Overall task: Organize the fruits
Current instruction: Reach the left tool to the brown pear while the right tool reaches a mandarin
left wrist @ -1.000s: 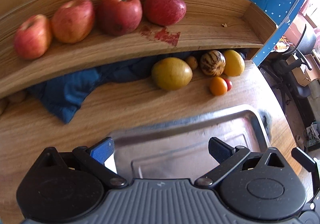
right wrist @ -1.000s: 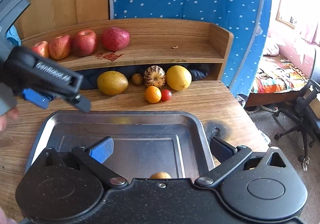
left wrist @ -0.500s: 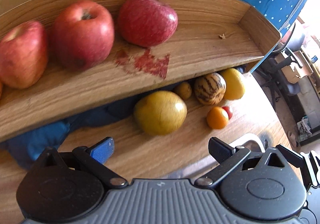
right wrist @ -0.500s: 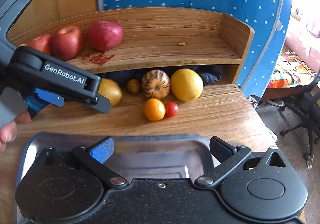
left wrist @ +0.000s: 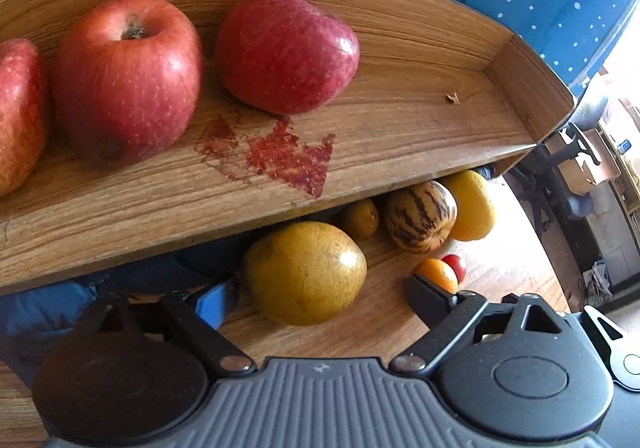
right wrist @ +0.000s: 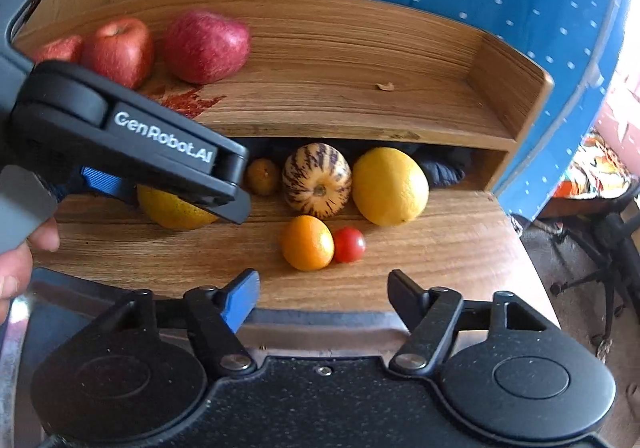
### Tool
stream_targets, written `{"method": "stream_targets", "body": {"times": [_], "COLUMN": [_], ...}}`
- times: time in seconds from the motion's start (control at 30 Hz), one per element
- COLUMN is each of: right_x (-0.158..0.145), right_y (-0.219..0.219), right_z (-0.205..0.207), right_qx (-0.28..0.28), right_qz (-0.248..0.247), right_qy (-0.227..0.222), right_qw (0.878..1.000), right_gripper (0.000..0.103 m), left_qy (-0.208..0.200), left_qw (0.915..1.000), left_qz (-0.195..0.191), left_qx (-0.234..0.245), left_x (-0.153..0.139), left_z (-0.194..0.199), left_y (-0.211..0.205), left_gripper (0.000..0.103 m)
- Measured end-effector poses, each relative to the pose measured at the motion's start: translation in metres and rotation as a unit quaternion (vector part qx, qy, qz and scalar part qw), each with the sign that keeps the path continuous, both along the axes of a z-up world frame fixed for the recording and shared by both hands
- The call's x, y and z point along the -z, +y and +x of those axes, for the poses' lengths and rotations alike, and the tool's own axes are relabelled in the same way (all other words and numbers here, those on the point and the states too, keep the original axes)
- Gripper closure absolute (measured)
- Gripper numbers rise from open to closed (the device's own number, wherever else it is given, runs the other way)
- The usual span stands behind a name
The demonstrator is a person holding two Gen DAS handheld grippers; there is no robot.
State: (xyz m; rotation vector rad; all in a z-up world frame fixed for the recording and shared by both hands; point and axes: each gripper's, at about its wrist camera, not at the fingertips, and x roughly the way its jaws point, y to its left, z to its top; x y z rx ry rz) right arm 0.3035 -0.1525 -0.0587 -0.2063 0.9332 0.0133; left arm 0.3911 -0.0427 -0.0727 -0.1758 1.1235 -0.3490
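Left wrist view shows the left gripper [left wrist: 320, 296] with jaws apart, bracketing the pear [left wrist: 306, 272] on the table [right wrist: 440, 248] under the shelf [left wrist: 380, 151]. Judged step: reaching for that pear; next it needs to close on it squarely and lift clear of the shelf edge. The right gripper [right wrist: 323, 298] waits spread and empty above the tray [right wrist: 320, 322], facing the orange [right wrist: 307, 242] and tomato [right wrist: 349, 244]. The shelf holds apples [left wrist: 124, 75]; the tray's contents are hidden.

Shelf [left wrist: 360, 167] overhangs fruit [left wrist: 304, 272]; tabletop [right wrist: 440, 248] beside clear.
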Motion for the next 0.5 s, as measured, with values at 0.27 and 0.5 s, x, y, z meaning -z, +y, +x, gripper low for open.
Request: {"method": "stream_targets", "body": {"times": [0.27,0.5], "right_x": [0.006,0.012], "right_y": [0.009,0.016], "right_z": [0.015,0.023], "right_qx": [-0.04,-0.07], "right_qz": [-0.022,-0.039], "right_qy": [-0.003,0.0], "right_qw": [0.999,0.997], "right_gripper": [0.049,0.06], "left_qy": [0.011,0.009], "left_qw": [0.9998,0.9995], "left_qz": [-0.01,-0.016], "left_qx": [-0.013,-0.027], "left_x": [0.003,0.003], "left_z": [0.005,0.008], "left_y": [0.009,0.016], "left_gripper": [0.022,0.03]}}
